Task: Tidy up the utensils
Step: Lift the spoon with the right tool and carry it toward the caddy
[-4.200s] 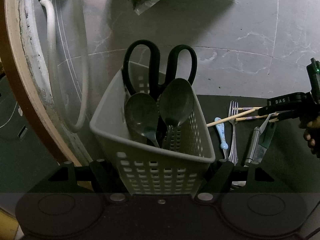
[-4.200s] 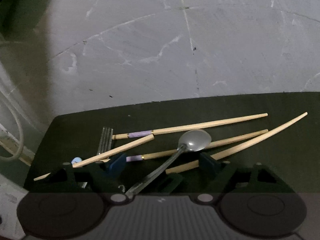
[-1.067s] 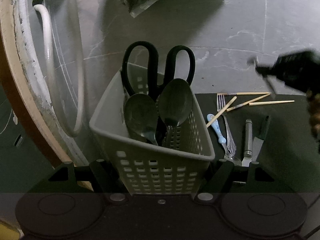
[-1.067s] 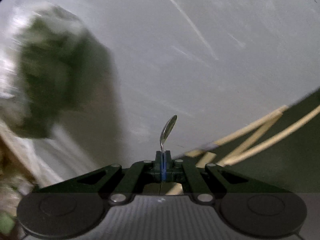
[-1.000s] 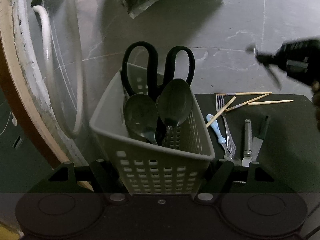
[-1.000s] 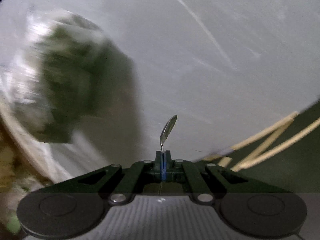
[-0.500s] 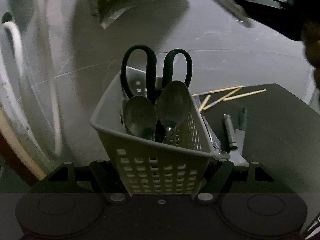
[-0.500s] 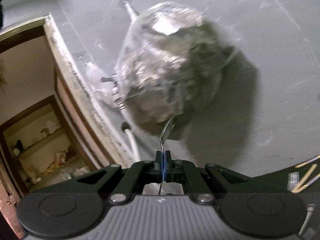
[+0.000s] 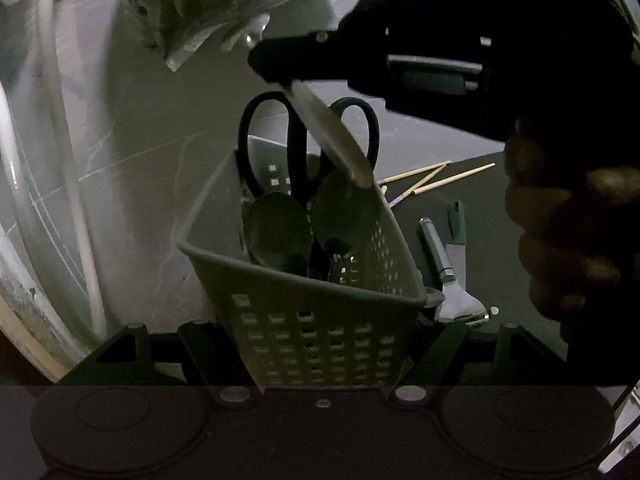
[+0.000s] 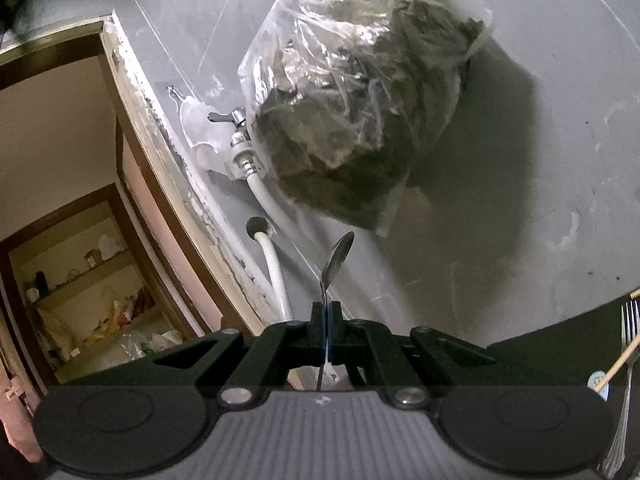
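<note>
- Basket [image 9: 320, 332]: pale perforated plastic caddy, clamped between the two fingers of the left gripper [image 9: 322, 344], whose jaws stand fairly wide and press on its sides; it is tilted, with the open mouth facing up and away from the camera.
- Scissors [image 9: 308, 140]: black-handled, standing upright at the back of the basket, loops above the rim.
- Two spoons [image 9: 280, 232]: dark bowls upward, side by side inside the basket, in front of the scissors.
- Right gripper [image 10: 326, 320]: jaws drawn fully together on the handle of a spoon [image 10: 338, 256]; in the right wrist view the bowl sticks out forward beyond the fingertips, seen edge-on.
- Same spoon in the left wrist view [image 9: 332, 136]: it hangs slanted from the right gripper [image 9: 276, 64] above the basket mouth, its lower end just over the two spoons already inside; whether it touches them cannot be told.
- Hand [image 9: 568, 232]: wrapped round the right gripper's grip, at the right edge of the left wrist view.
- Mat [image 9: 500, 208]: dark, lying to the right of the basket; on it lie chopsticks [image 9: 436, 178], a peeler [image 9: 448, 272] and a knife [image 9: 456, 236].
- Fork [image 10: 624, 380]: on the mat, with one chopstick lying across it.
- Bag [image 10: 356, 92]: clear plastic, filled with dark matter, hanging against the grey wall beside a tap [image 10: 236, 120] and white hose [image 10: 276, 272].
</note>
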Tool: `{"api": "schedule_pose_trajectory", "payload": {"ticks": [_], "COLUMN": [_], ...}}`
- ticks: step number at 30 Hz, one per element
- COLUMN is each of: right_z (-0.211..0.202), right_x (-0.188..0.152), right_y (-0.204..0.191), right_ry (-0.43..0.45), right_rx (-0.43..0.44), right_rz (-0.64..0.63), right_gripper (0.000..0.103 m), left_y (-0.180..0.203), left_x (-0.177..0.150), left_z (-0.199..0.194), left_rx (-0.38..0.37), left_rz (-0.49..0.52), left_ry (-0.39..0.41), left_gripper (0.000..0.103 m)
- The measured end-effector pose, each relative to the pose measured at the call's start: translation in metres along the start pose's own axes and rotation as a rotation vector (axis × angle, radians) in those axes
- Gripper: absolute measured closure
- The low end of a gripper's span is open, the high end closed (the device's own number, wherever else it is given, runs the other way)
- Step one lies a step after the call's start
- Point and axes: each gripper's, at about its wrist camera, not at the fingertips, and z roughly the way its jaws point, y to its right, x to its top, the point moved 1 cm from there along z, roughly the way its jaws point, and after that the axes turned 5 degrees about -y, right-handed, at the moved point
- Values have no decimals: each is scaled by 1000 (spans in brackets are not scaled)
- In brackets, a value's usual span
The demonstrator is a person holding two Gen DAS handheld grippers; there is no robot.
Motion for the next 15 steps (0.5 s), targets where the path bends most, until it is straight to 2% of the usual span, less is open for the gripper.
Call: {"api": "schedule_pose_trajectory", "payload": {"ticks": [9, 15], "right_z": [-12, -12], "right_x": [-16, -22], "right_y": [-3, -4], "right_ry": [-22, -37], "right_rx": [-55, -60], "right_rz": [-47, -56], "right_gripper": [102, 101], "left_y": [0, 0], "left_x": [-1, -1], "left_z": [0, -1], "left_rx": [-2, 4], "left_rz": [15, 15], "left_ry": [7, 8], "left_gripper": [25, 25]}}
